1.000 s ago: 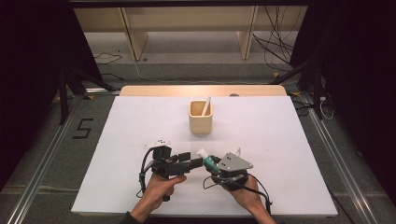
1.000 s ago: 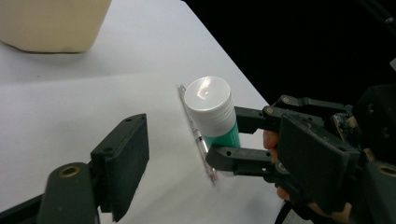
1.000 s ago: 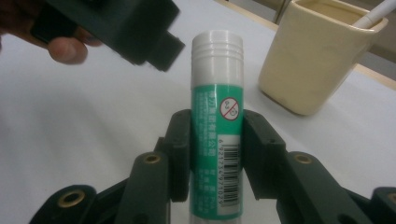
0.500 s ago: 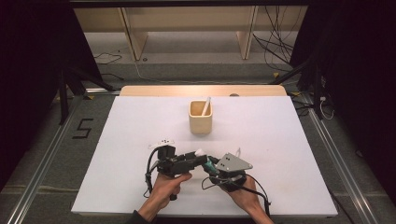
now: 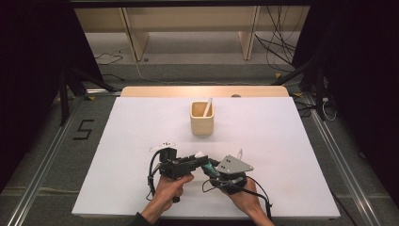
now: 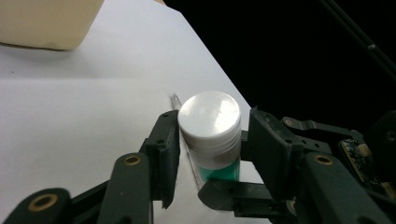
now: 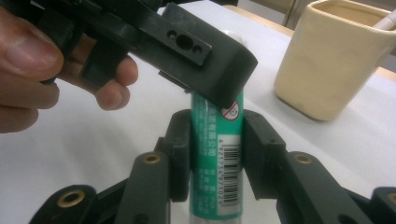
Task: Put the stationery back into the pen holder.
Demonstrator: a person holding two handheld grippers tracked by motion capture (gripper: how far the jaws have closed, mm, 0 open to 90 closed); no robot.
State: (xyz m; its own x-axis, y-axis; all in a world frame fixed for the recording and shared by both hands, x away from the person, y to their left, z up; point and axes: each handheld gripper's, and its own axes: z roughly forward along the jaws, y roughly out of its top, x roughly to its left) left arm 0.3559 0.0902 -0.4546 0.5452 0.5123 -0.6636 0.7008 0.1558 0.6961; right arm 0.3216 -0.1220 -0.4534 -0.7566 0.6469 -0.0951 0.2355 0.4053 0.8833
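Note:
A green glue stick (image 7: 217,154) with a white cap (image 6: 210,119) is held just above the table near its front edge. My right gripper (image 7: 217,135) is shut on the green body. My left gripper (image 6: 210,135) has just been closing around the cap, which sits between its jaws. One pad lies against the cap and a small gap shows at the other. In the high view the left gripper (image 5: 200,157) and the right gripper (image 5: 207,168) meet tip to tip. One left fingertip (image 7: 187,46) crosses over the stick's top.
A cream square cup (image 5: 202,123) with a white stick (image 5: 207,106) in it stands mid-table, beyond the grippers. The white table (image 5: 282,141) ends at a wooden strip at the back. A thin clear object (image 6: 175,99) lies on the table behind the cap.
The left gripper's jaws have narrowed around the white cap. Both hands have stayed nearly in place.

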